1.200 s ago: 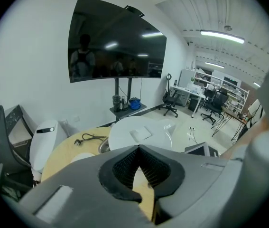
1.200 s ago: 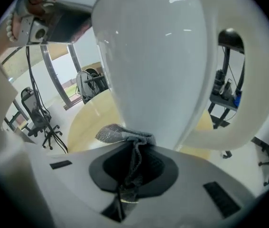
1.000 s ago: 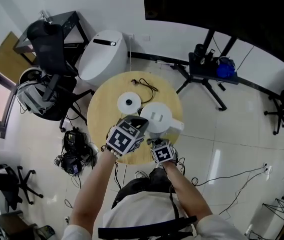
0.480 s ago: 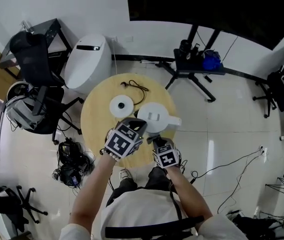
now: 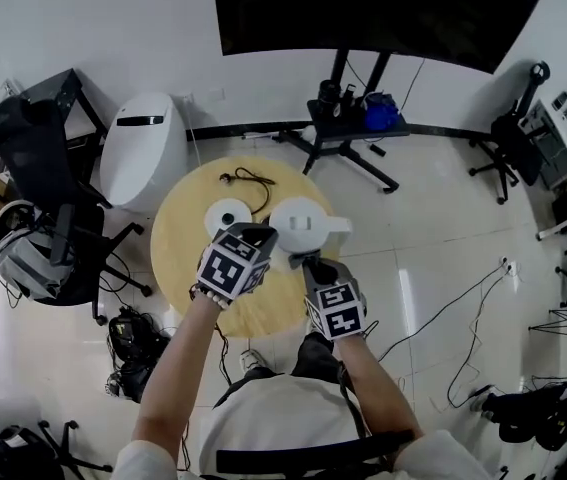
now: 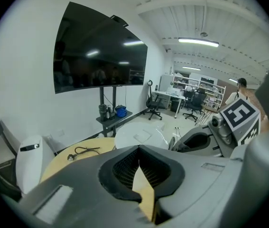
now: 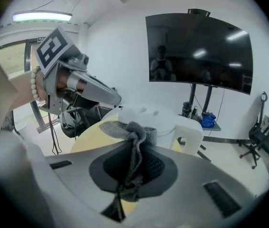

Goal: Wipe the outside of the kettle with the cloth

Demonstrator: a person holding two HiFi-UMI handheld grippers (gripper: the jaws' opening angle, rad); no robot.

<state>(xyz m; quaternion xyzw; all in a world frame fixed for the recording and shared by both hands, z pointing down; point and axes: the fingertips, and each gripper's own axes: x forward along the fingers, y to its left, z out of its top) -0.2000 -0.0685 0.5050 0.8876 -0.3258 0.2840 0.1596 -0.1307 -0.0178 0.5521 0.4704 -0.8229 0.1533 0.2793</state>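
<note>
right gripper (image 7: 134, 165): it's clamping the grey cloth (image 7: 134, 132), and a bunched-up wad is poking out past the jaws toward the kettle.
left gripper (image 6: 139, 167): the jaws are pressing together with nothing in them. It's hovering just beside the kettle's left flank.
kettle (image 5: 298, 226): it's sitting upright on the round wooden table (image 5: 188, 238), off its base (image 5: 228, 215), which is lying just to its left. The lid is on.
which way it's lying: from the cloth, the white body is sitting dead ahead and a little lower, really near. I can't tell if the cloth is touching it yet.
handle (image 7: 189, 134): it's sticking out to the person's right, so it's showing just right of the cloth in the right gripper view.
nearer hand: both are hanging close, but the cloth hand is the one facing the near wall of the kettle, next to the handle.
my guess: the wipe is looking like a short push forward and down onto that near side, then a sweep leftward away from the handle, with the empty left gripper maybe steadying the far side.
</note>
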